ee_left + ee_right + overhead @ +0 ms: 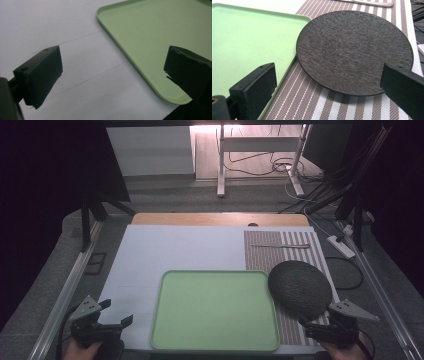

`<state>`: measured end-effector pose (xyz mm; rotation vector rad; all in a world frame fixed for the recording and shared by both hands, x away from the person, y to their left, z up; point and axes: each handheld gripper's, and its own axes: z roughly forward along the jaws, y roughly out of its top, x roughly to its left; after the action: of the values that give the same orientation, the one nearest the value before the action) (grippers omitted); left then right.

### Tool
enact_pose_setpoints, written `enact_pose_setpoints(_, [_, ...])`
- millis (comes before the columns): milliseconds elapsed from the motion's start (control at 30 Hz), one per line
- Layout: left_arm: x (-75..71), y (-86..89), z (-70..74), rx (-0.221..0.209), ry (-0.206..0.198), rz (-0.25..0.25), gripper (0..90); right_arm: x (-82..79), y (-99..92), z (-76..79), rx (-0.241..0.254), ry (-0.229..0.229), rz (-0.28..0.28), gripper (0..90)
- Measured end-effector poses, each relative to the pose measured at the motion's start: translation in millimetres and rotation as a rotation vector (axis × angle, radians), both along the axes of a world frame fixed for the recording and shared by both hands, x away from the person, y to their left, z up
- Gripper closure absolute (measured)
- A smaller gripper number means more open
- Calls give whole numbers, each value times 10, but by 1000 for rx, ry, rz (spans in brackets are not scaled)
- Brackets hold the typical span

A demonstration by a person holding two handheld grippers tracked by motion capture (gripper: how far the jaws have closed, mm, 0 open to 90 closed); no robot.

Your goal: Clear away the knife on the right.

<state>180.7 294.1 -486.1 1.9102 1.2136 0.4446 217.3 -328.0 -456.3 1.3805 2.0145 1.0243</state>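
Your right gripper (327, 92) fingers are wide open and empty, so pinch the near edge of the stiff, thin, dark plate (354, 50), which looks light and slippery.

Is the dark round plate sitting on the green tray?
No, the dark plate lies on the striped mat, beside the green tray.

— What do we have beneath everything?

— We see a wooden table (220, 218) covered by a pale white sheet (170, 250). On it lie a flat light-green rectangular tray (215, 310) and, just beside it, a brown-and-white striped woven placemat (280, 251).
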Motion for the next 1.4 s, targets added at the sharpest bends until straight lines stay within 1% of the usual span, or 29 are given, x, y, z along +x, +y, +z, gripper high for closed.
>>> enact_pose_setpoints(100, [0, -6, 0, 4, -1, -2, 29, -1, 7, -2, -6, 2, -2, 12])
enact_pose_setpoints(167, [-1, -4, -1, 3, -3, -1, 29, 2, -1, -2, 1, 6, 4, 13])
enact_pose_setpoints(367, [-2, -6, 0, 5, -3, -1, 29, 19, -15, -7, 16, 23, -7, 12])
enact_pose_setpoints(500, [-3, -7, 0, 8, -4, -2, 29, 31, -15, -11, 13, 35, -21, 13])
enact_pose_setpoints(567, [-2, -12, 0, 12, -3, -3, 29, 35, -11, -13, 10, 41, -13, 13])
enact_pose_setpoints(733, [-1, -21, 1, 20, -2, -4, 30, 33, 12, -16, -11, 37, -12, 13])
enact_pose_setpoints(767, [0, -23, 0, 21, -2, -4, 30, 35, 25, -17, -24, 39, -11, 13])
enact_pose_setpoints(833, [1, -24, 0, 22, -1, -4, 30, 39, 31, -18, -30, 43, -11, 13])
enact_pose_setpoints(867, [3, -28, 0, 25, 1, -4, 30, 45, 42, -19, -42, 49, -9, 13])
enact_pose_setpoints(900, [3, -28, 0, 25, 1, -4, 30, 45, 42, -19, -42, 49, -9, 13])
enact_pose_setpoints(967, [3, -34, 0, 29, 0, -5, 30, 46, 63, -18, -62, 50, -3, 13])
enact_pose_setpoints(1000, [3, -35, 0, 30, 0, -6, 30, 46, 63, -18, -62, 50, -3, 13])
enact_pose_setpoints(1067, [3, -34, -1, 29, 1, -6, 30, 59, 82, -18, -62, 68, 9, 13])
enact_pose_setpoints(1133, [4, -32, -1, 28, 1, -5, 30, 65, 92, -17, -68, 68, 14, 13])
enact_pose_setpoints(1167, [4, -29, -1, 26, 2, -4, 30, 78, 117, -5, -88, 66, 24, 13])
enact_pose_setpoints(1200, [4, -29, -1, 25, 2, -4, 30, 88, 129, 4, -97, 63, 30, 13])
enact_pose_setpoints(1400, [5, -27, -1, 23, 2, -4, 29, 139, 187, 29, -115, 63, 51, 13])
